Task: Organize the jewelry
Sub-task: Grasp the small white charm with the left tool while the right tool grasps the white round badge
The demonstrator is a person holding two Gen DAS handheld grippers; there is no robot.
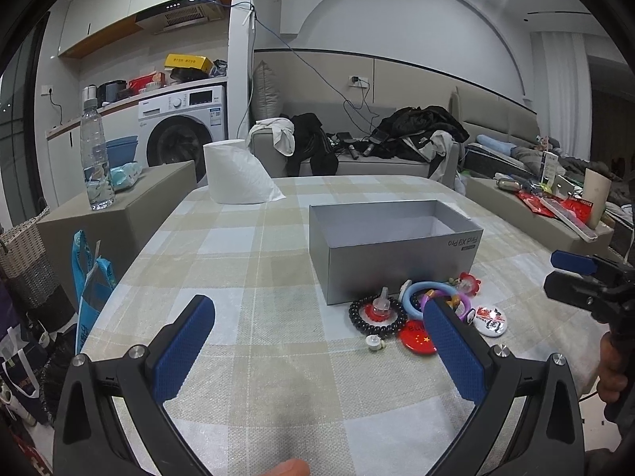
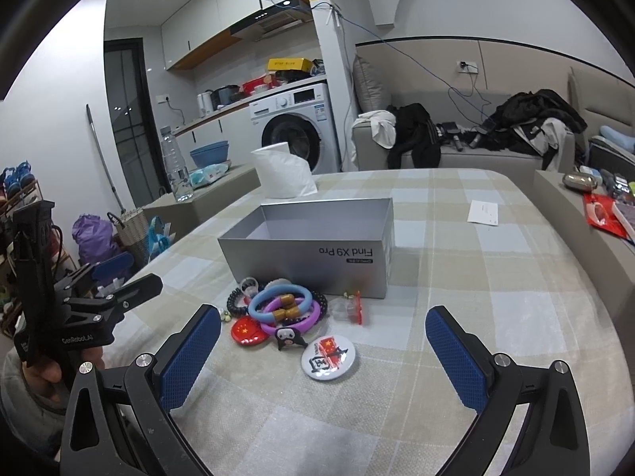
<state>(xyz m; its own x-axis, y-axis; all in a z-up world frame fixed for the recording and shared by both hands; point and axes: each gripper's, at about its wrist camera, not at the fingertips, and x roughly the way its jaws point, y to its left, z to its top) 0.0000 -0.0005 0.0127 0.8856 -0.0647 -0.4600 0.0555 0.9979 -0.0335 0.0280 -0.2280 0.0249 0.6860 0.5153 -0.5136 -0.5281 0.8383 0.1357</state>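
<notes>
Grey box (image 2: 313, 256) mid-frame, nothing visible inside; jewelry pile (image 2: 283, 309) lies before it. Only my right view shows the white card (image 2: 483, 212). My left gripper (image 1: 317, 337) and right gripper (image 2: 323, 341) both gape, empty.

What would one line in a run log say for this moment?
left gripper: open, empty | right gripper: open, empty | grey box: empty | jewelry pile: on tablecloth before box | stage: nothing picked yet

Both tongs (image 1: 319, 309) (image 2: 323, 319) look alike – black frames, silver screws, blue textured pads (image 2: 190, 357) – one marked "GenRobot.AI"
</notes>
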